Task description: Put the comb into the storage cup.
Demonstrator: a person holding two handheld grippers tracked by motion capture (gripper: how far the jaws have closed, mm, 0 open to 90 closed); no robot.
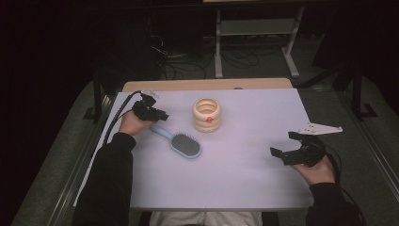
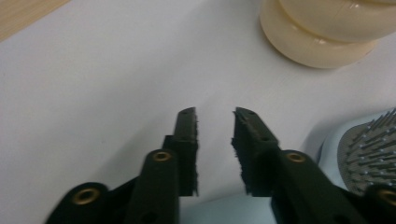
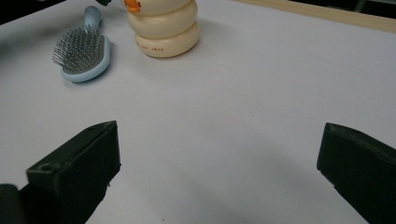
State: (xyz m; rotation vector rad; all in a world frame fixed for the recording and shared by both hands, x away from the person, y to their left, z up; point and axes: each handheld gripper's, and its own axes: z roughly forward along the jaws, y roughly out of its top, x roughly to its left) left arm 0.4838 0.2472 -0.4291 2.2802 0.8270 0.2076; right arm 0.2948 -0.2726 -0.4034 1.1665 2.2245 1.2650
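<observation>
**A:** Where's the brush [image 1: 181, 142] for you right now?

**B:** Flat on the worktop [image 1: 244, 169], left of centre, bristles [image 2: 369, 149] up; its head points to about 4 o'clock and its handle [image 1: 161, 131] runs out to 10 o'clock, straight under your left gripper [image 1: 160, 115]. The cream pot [image 1: 207, 114] stands near it, at 1 o'clock from the head, apart from it.

**A:** And the jaws?

**B:** Your left jaws stand narrow, with a slim gap at the tips; a bit of pale blue handle shows low between them, but I cannot tell if the pads pinch it yet. Your right gripper [image 1: 283, 146] waits well off at 3 o'clock, jaws wide, nothing in them.

**A:** How will it handle?

**B:** Light, I'd judge; stiff plastic, smooth and rounded, so likely a bit slippery. The head is the heavier end; pinch the handle at its far tip and the head may droop or swing. The bristle pad is soft and springy; jaws won't hold well there, and you could bend the pins.

**A:** So where do you want me to grip?

**B:** Across the handle's width, towards the neck; press squarely on both sides, so it can't roll out.
</observation>
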